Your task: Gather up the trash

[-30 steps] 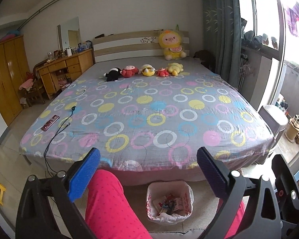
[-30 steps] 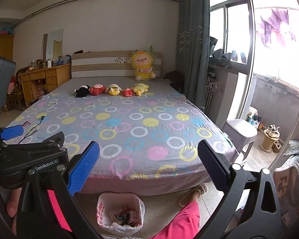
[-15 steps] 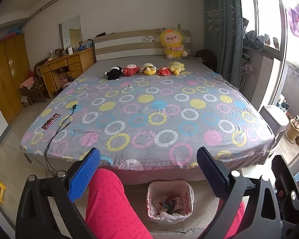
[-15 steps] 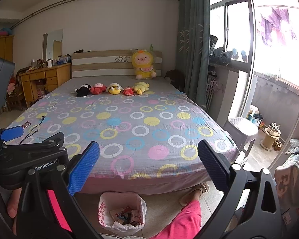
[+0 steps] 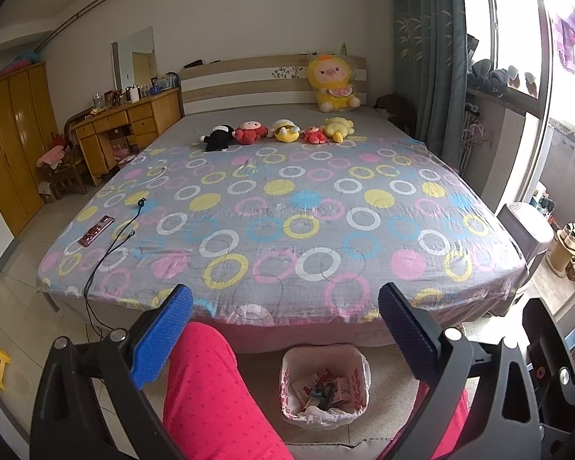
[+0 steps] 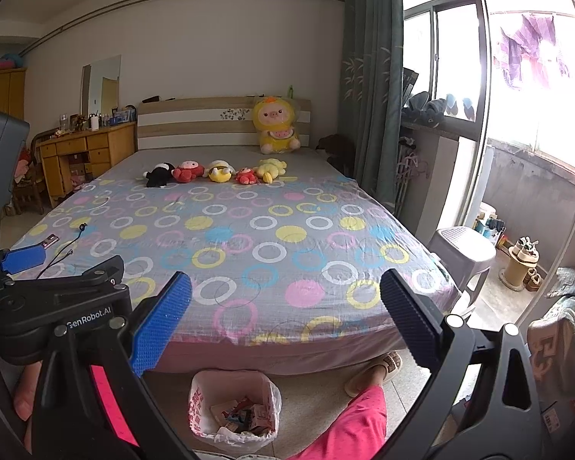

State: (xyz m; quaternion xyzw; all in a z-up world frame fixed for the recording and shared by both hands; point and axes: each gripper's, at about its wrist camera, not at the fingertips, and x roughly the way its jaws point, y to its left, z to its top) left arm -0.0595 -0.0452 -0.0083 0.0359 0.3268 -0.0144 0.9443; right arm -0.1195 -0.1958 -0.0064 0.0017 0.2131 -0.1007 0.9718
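1. Your left gripper [image 5: 283, 329] has its body cut off by the lower edge of its own view; only the fingers and part of the frame show.
2. The trash bin [image 5: 324, 387] holds mixed wrappers too small and jumbled for you to identify (the right wrist view is no clearer).
3. Your pink-trousered leg [image 5: 211, 395] hides part of the floor beside the bin.
4. The items on the wooden desk [image 5: 130, 119] are too small to tell apart.
5. The black cable [image 5: 111, 245] drops off the bed's edge and its end goes out of sight behind your left gripper.
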